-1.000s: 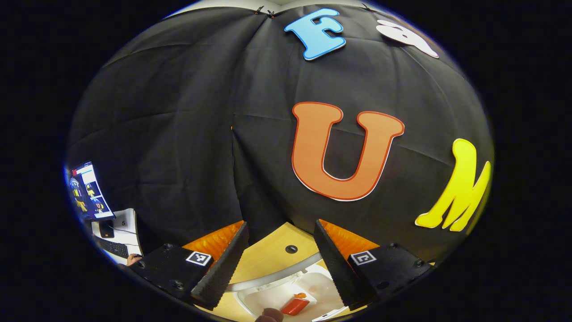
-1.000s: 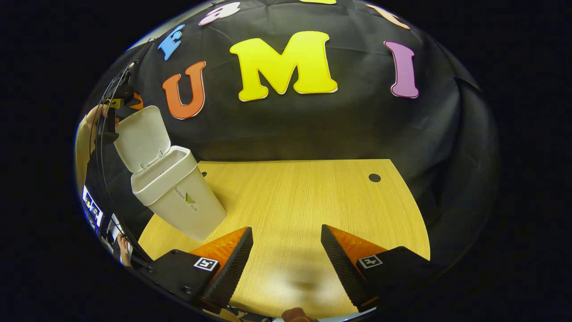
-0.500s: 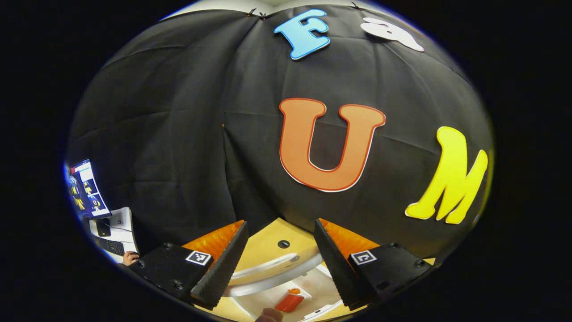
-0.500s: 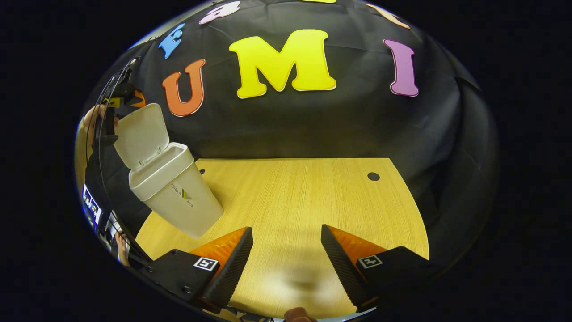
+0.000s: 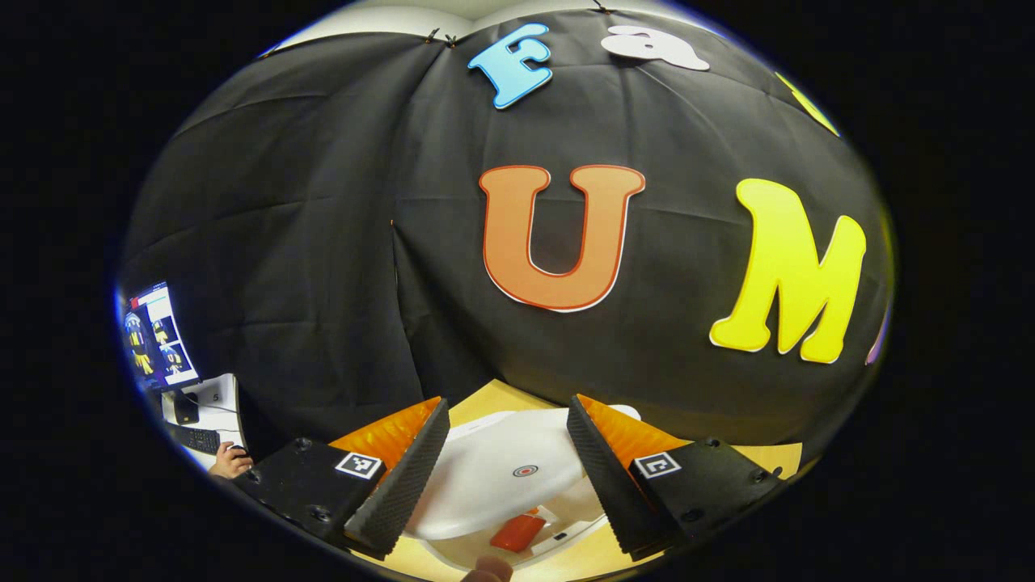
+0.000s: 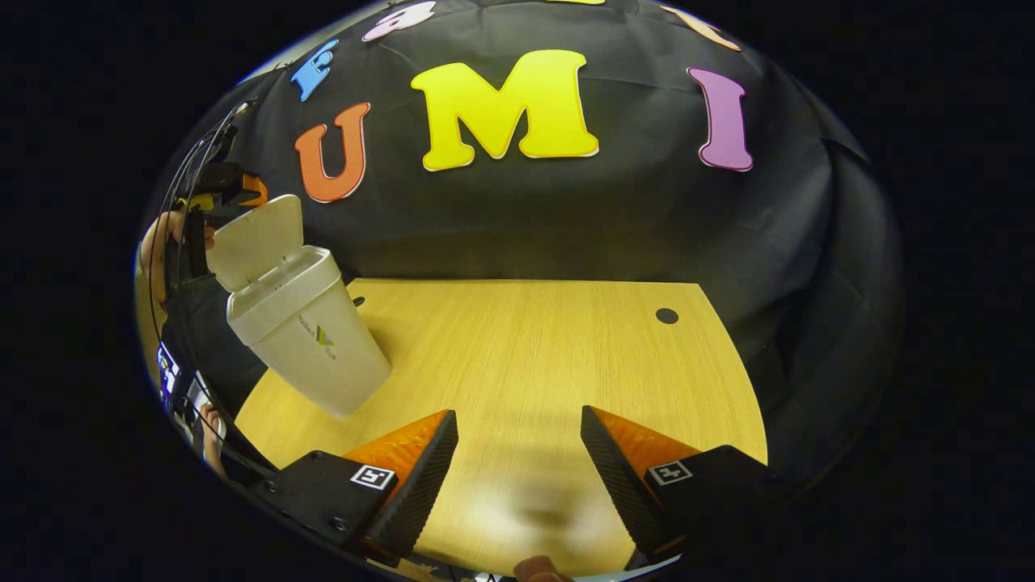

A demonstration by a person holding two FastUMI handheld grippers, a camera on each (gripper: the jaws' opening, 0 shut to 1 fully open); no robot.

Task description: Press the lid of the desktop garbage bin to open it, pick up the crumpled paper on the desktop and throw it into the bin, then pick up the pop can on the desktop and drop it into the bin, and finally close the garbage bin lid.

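My counter [image 6: 525,347] lies bare ahead of my right gripper [image 6: 517,465], its jaws spread on nothing. The bin [image 6: 311,343] stands ahead-left of them. Its lid [image 5: 501,469] tilts half down between my left gripper's [image 5: 508,469] spread jaws, I judge for closing. Just below sits the pop can [image 5: 517,533], inside. I cannot make out the paper.

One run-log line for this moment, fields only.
stage: closing lid | lid: half down | pop can: in bin | left gripper: open, above lid | right gripper: open, idle over table
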